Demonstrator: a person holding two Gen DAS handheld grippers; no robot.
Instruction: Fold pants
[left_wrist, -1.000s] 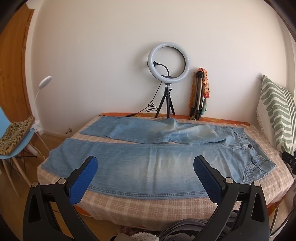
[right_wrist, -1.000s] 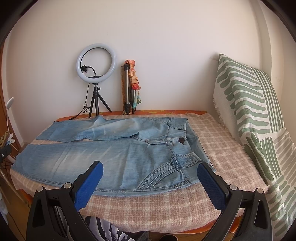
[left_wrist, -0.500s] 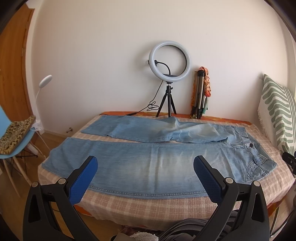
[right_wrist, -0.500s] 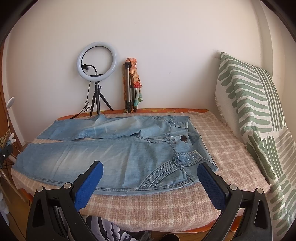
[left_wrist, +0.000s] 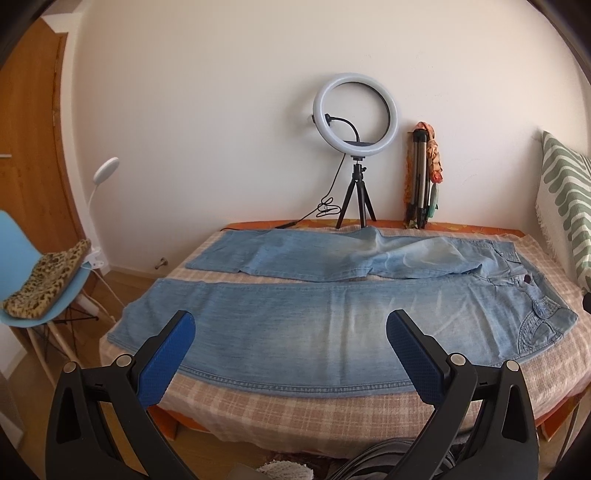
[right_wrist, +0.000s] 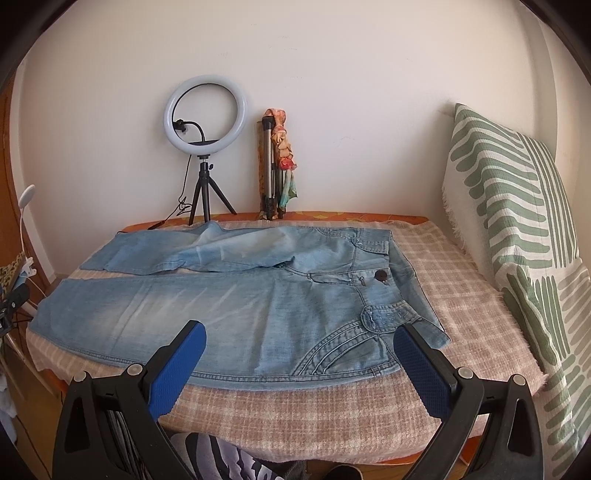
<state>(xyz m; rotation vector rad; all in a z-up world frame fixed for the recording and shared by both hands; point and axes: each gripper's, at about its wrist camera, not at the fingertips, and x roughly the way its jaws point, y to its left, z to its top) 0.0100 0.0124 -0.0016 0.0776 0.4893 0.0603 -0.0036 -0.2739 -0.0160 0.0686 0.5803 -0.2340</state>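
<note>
Light blue denim pants (left_wrist: 295, 314) lie spread flat across the checked bed cover (left_wrist: 295, 410), waistband to the right, both legs running left. In the right wrist view the pants (right_wrist: 236, 310) show the waist button and front pocket at the right. My left gripper (left_wrist: 290, 332) hangs open over the near edge of the bed, above the near leg, with nothing between its blue pads. The right gripper (right_wrist: 299, 343) is open too, held before the hip and pocket area, touching nothing.
A ring light on a small tripod (left_wrist: 356, 155) and a folded tripod (left_wrist: 421, 177) stand at the far edge against the wall. A green-striped pillow (right_wrist: 517, 229) leans at the right. A blue chair (left_wrist: 33, 273) stands left of the bed.
Both grippers have drifted slightly closer to the bed and a little right; the pants lie as before. Both stay open.
</note>
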